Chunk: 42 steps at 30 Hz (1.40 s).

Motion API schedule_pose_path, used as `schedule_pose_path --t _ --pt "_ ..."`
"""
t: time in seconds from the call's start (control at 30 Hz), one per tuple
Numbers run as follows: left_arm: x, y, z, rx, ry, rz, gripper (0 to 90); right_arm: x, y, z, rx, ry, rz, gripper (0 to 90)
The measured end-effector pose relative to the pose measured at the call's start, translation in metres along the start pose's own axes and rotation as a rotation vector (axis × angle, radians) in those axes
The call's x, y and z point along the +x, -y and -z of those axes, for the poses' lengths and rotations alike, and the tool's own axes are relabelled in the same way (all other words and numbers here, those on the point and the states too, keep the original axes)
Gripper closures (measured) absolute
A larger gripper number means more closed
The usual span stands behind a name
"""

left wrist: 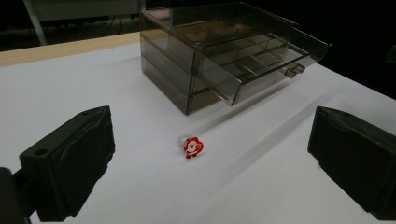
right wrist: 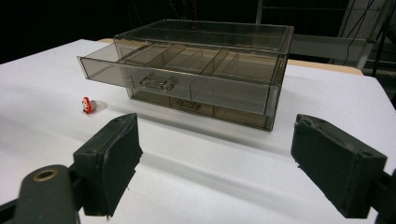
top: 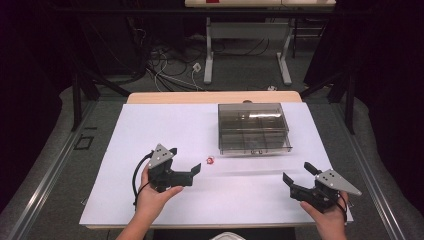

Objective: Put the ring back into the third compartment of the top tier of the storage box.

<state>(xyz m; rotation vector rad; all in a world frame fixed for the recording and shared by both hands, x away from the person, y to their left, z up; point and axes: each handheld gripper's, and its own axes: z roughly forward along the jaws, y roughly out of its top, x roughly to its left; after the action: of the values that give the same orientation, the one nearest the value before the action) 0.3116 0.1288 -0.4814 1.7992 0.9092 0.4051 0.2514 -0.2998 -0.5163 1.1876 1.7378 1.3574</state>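
A small red and white Santa figure (top: 210, 161) was seen lying on the white counter (top: 150, 125), near the middle and a little toward the near edge. It was touched by nothing. A clear smoky drawer box (top: 254, 128) was set toward the far edge, right of the middle. Its top drawer (left wrist: 261, 63) was pulled part way out, and the walls between its little compartments could be seen through the plastic. The Santa figure was found just in front of the box, off its left front corner.

The left hand-held gripper (top: 186, 164) was held low over the counter near the near edge, left of the middle. Its jaws were spread wide apart, and they were pointed at the Santa figure, which was seen between them but farther off. The right hand-held gripper (top: 297, 176) was held near the near right corner. Its jaws were also spread wide apart, with nothing held, and were pointed at the drawer box.
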Motion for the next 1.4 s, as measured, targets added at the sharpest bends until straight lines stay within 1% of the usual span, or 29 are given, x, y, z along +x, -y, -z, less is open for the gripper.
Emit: schedule_pose_path --t 0.1,0.23,0.37,0.5,0.57,0.7,0.73,0.83,0.87,1.0,1.07,1.23,1.33,1.4 --pt "-0.002 -0.005 -0.008 0.006 0.003 -0.013 1.4 -0.001 0.000 0.000 0.005 -0.004 0.002 15.0" --pt "-0.004 -0.012 -0.016 0.009 0.013 -0.019 2.3 -0.001 0.000 0.000 0.008 -0.004 0.004 15.1" --pt "-0.005 -0.017 -0.025 0.011 0.019 -0.012 4.1 0.000 0.000 0.000 0.011 -0.012 0.005 15.1" --pt "-0.003 -0.021 -0.033 0.015 0.020 0.004 6.1 -0.001 0.000 0.000 0.008 -0.008 0.005 15.1" --pt "-0.001 -0.022 -0.037 0.019 0.012 0.004 6.9 -0.001 0.000 0.000 0.009 -0.008 0.003 15.0" --pt "0.002 -0.021 -0.045 0.023 0.003 0.016 9.7 -0.001 0.001 -0.001 0.005 -0.011 0.002 15.1" --pt "0.003 -0.021 -0.047 0.021 0.000 0.023 11.8 -0.001 0.001 -0.001 0.005 -0.017 0.002 15.1" --pt "0.005 -0.020 -0.053 0.023 -0.013 0.028 13.6 -0.001 0.001 -0.001 0.006 -0.016 -0.005 15.1" --pt "0.005 -0.019 -0.055 0.023 -0.019 0.036 14.6 -0.001 0.001 -0.001 0.010 -0.018 -0.007 15.1" --pt "0.008 -0.018 -0.064 0.031 -0.033 0.050 15.8 -0.001 0.001 -0.001 0.010 -0.017 -0.002 15.1" --pt "0.009 -0.017 -0.068 0.038 -0.038 0.057 16.0 -0.001 0.001 0.000 0.019 -0.014 -0.004 15.1" --pt "0.013 -0.015 -0.077 0.056 -0.052 0.073 17.3 -0.002 0.001 0.000 0.019 -0.018 -0.005 15.1" --pt "0.014 -0.014 -0.082 0.073 -0.062 0.069 18.8 -0.002 0.001 0.000 0.020 -0.020 -0.006 15.1" --pt "0.015 -0.012 -0.085 0.088 -0.066 0.074 19.7 -0.003 0.001 0.000 0.021 -0.022 -0.002 15.1"
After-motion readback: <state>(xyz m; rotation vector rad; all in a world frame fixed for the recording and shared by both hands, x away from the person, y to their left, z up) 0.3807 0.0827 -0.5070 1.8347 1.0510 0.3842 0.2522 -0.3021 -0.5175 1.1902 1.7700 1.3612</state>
